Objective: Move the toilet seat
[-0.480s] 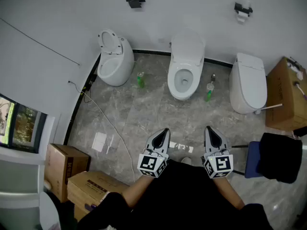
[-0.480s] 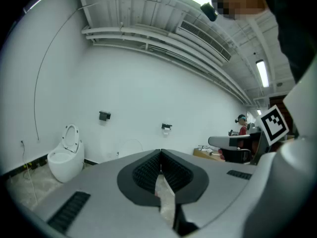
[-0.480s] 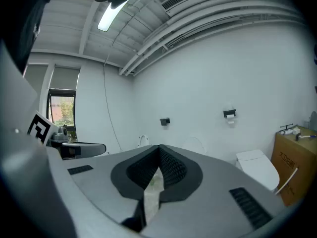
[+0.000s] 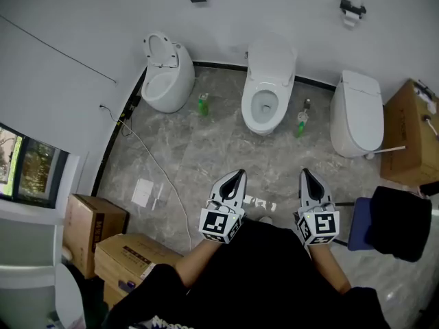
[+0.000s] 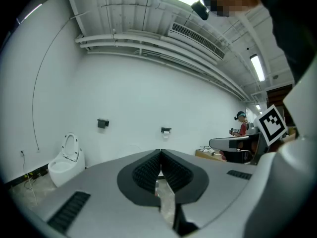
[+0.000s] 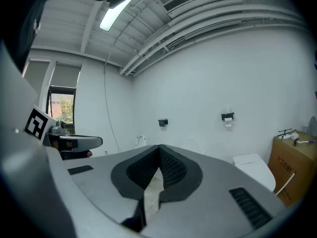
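**Both grippers shut and empty, well short of the toilets**

Toilet seat (image 4: 158, 49) stands upright on the corner toilet (image 4: 167, 84), ring open to the room; middle toilet (image 4: 264, 105) has its lid (image 4: 272, 57) raised against the wall, bowl open; third toilet (image 4: 357, 115) is closed. All three sit along the back wall – a green bottle (image 4: 203, 104) on the floor either side of the middle one. Left gripper (image 4: 236, 175) and right gripper (image 4: 306, 173) are side by side, near level, aimed toward the middle toilet, well apart from it; jaws of each are together with nothing between them. Cable (image 4: 154, 177) runs across the marble floor (image 4: 206, 156); cardboard boxes (image 4: 130, 262) sit at the near corner.
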A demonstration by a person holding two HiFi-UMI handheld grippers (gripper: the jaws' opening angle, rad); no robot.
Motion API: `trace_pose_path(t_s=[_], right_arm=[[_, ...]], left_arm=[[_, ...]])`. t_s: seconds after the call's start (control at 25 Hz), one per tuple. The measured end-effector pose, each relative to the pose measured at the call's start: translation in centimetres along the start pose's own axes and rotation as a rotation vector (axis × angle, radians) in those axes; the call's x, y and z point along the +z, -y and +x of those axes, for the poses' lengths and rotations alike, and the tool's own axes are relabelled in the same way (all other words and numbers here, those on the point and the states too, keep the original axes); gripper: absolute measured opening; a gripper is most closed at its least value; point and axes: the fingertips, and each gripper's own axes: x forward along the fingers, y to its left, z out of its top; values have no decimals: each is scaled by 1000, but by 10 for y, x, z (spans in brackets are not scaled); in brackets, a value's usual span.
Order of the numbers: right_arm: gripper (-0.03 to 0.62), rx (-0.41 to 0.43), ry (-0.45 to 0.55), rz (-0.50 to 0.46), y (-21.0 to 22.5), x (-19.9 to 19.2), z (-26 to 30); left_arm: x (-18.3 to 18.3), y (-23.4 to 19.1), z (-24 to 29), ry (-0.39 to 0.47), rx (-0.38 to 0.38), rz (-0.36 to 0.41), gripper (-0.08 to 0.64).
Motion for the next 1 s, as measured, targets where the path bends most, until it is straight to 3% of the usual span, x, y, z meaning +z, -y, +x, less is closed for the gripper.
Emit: trace_pose_path(t_s=[0.52,0.72,1.0], right_arm=[[31,14,48,98,16,-10,-21],[31,34,50,79,10,-19,-18],[31,-3,28,75,16,-21,-3]], left_arm=[[-6,10,-11,-4,44,27,14],[-14,8,-14,-21,39,30,15],[-22,-2,6,-38,13,12,15]])
